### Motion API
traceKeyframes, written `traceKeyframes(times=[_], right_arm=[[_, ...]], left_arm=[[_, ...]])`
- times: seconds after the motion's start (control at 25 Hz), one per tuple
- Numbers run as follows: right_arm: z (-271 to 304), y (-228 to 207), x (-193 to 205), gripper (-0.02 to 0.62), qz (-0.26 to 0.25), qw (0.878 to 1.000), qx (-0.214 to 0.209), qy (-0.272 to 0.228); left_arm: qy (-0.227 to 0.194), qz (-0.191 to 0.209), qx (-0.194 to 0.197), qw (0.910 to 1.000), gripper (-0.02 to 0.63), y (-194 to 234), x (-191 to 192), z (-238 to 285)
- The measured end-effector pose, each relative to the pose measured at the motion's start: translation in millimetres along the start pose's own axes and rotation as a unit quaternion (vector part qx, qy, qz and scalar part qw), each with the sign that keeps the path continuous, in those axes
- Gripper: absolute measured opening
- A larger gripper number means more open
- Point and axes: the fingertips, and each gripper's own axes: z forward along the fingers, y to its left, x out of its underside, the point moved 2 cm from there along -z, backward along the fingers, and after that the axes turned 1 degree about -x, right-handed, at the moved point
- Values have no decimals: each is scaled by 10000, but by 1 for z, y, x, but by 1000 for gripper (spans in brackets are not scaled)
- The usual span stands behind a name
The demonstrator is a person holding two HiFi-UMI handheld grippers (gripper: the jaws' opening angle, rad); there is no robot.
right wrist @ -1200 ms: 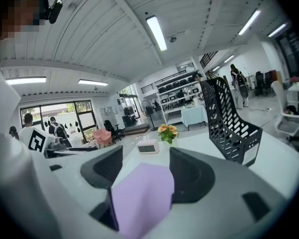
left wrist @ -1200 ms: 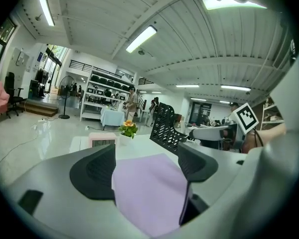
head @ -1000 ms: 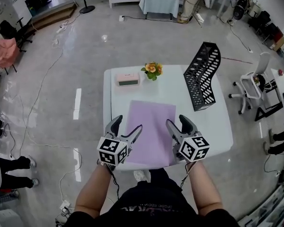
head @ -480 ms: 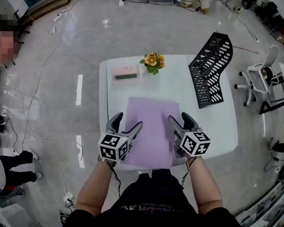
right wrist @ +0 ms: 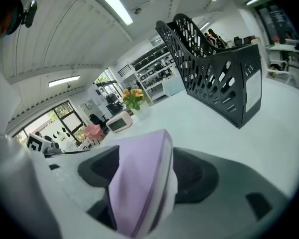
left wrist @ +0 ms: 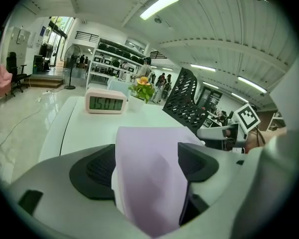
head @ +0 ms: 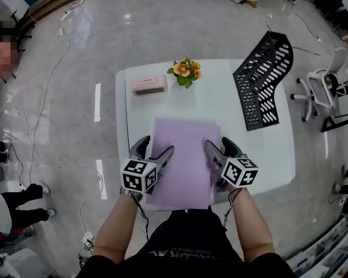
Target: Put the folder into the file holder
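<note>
A purple folder (head: 182, 155) lies flat on the white table (head: 232, 109), near its front edge. My left gripper (head: 155, 150) straddles the folder's left edge and my right gripper (head: 219, 146) its right edge. In the left gripper view the folder (left wrist: 149, 173) runs between the spread dark pads (left wrist: 94, 168). The right gripper view shows the folder's edge (right wrist: 139, 178) between jaws that have just been opening; the pads stand off it. The black mesh file holder (head: 261, 80) stands upright at the table's far right, apart from both grippers.
A pink digital clock (head: 149, 86) and a small pot of orange flowers (head: 184, 72) sit at the table's far left. Cables run over the floor on the left. A white office chair (head: 322, 88) stands to the right of the table.
Both grippers have sunk toward the table beside the folder's side edges. The folder, the file holder, the clock and the flowers have not moved on the table.
</note>
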Motion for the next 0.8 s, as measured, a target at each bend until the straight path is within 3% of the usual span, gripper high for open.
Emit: traceKeyframes(times=[0.48,0.8], right_arm=[[19,-11,10,322,391,9985,-161,350],[30,-10,15,322,345,9969,-90,697]], left_arm=[[399,-348,103,9985,377,11,11,26],[694,-549,290,9957,376,14,19,37]])
